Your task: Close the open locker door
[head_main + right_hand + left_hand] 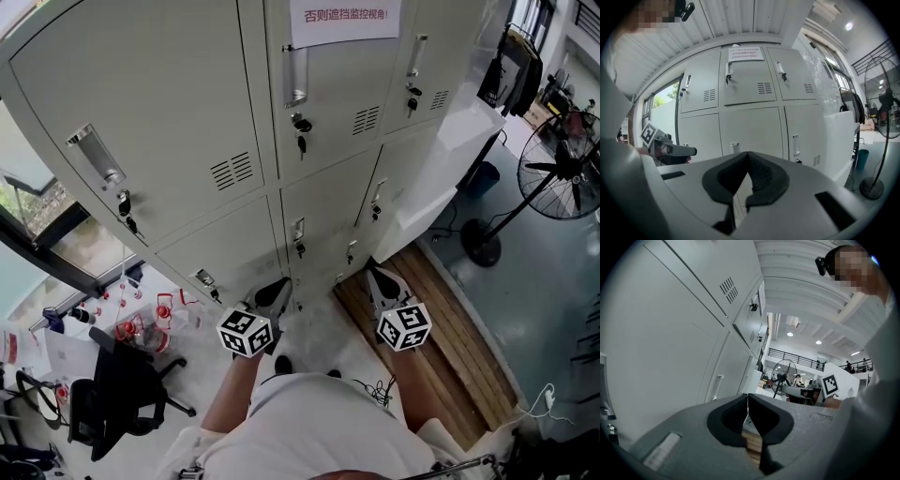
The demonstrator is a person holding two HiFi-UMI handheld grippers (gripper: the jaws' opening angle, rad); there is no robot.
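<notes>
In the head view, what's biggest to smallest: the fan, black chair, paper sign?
Standing fan and black office chair look about alike; I won't rank them.
Smallest: paper sign, cut off at the top.

The notice [344, 19] is cut off by the top edge.

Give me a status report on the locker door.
Left tool, right tool shut, empty. Door open at right, untouched. Fan beyond, clear of it.
</notes>
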